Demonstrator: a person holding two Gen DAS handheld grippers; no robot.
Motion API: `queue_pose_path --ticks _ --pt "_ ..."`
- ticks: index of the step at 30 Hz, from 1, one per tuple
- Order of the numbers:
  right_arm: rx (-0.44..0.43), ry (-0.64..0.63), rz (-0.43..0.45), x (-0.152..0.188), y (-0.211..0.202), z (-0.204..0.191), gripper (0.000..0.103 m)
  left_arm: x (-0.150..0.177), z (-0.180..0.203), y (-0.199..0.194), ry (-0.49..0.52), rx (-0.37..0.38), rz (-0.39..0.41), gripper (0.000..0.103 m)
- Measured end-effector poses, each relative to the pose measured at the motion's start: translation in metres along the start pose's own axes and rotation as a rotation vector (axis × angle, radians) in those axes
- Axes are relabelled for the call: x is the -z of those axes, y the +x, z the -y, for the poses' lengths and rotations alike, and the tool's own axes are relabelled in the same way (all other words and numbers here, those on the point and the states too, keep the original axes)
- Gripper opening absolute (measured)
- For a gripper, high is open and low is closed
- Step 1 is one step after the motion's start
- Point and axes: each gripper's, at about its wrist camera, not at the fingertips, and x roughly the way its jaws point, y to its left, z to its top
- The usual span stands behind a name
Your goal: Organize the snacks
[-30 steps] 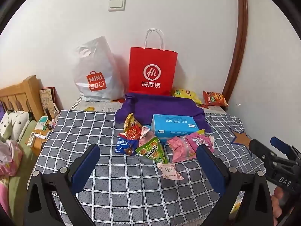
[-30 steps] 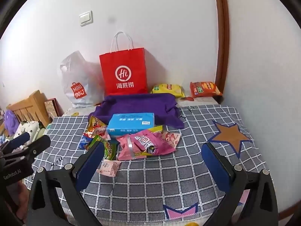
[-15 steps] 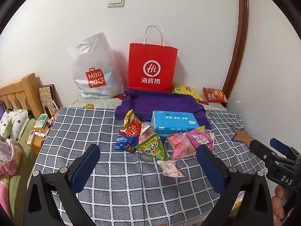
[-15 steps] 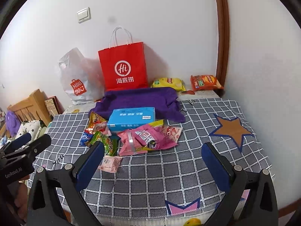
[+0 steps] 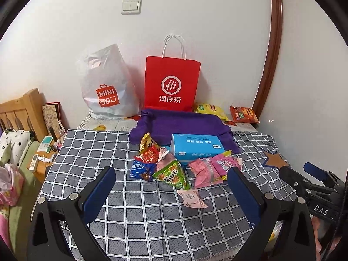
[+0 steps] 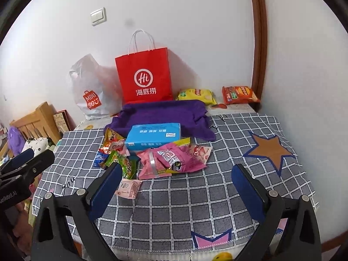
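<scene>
From the left wrist, your snacks [image 5: 174,165] lie heaped mid-tabletop [image 5: 91,143] against the blue box [image 5: 195,148], likely dumped there for sorting; the red bag [image 5: 171,82] stands behind at the wall, a plausible destination. Your left hand-held gripper [image 5: 171,187] hangs spread wide and empty, level, short of the pile.

From the right wrist, the pink packets [image 6: 174,158] sit nearest. Your right hand-held gripper [image 6: 178,184] is likewise agape, holding nothing, aimed slightly down over bare cloth beside the small pink sachet [image 6: 128,188].

Bare checked cloth [image 5: 139,215] up front, snack pile [image 5: 171,169] mid-table
</scene>
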Motion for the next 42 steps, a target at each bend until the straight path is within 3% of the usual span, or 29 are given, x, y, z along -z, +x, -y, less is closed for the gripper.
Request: queue_pose_path --ticks 42 --pt "0.005 0.009 0.048 0.002 -0.017 -0.003 0.100 -0.001 0.005 -0.002 -0.011 0.020 0.011 0.102"
